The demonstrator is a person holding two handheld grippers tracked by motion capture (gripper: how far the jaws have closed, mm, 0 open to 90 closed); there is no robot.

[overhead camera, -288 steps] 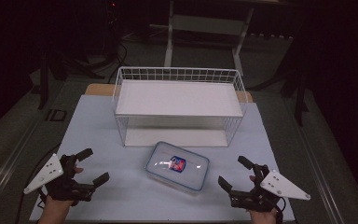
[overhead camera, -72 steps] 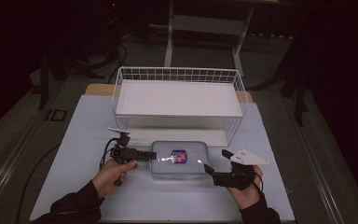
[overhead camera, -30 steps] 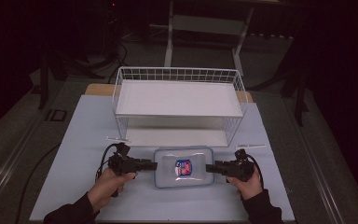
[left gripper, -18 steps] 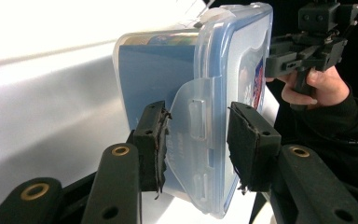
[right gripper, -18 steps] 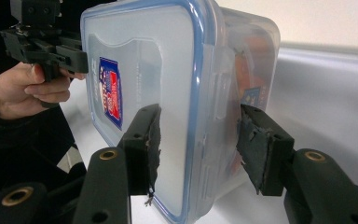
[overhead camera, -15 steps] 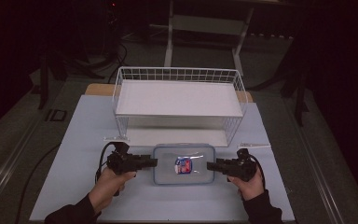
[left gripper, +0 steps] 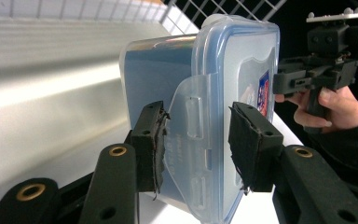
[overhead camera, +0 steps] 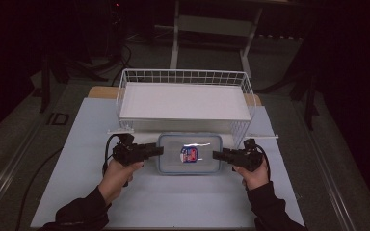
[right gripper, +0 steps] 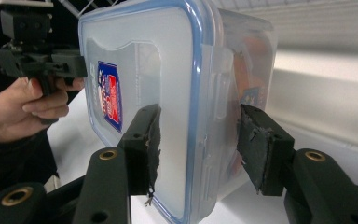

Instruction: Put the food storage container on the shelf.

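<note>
A clear plastic food container (overhead camera: 189, 154) with a blue-rimmed lid and a red and blue label is held level just in front of the wire basket (overhead camera: 183, 77). My left gripper (overhead camera: 160, 150) grips its left short end, and my right gripper (overhead camera: 215, 155) grips its right short end. In the left gripper view, the pads (left gripper: 151, 140) close over the end clip of the container (left gripper: 158, 74), one on the lid and one under the base. The right gripper view has my right gripper (right gripper: 200, 140) clamped the same way on the container (right gripper: 168, 60).
The white wire basket carries a white board (overhead camera: 183, 101) and has a low gap beneath it, right behind the container. A white mat (overhead camera: 173, 202) covers the table. Cables trail from both grippers. Dark floor and stand legs lie beyond the table.
Both grippers came in from the table's front corners and closed on the container's ends. In the last second the container has moved away from the person, toward the basket, and looks slightly raised.
</note>
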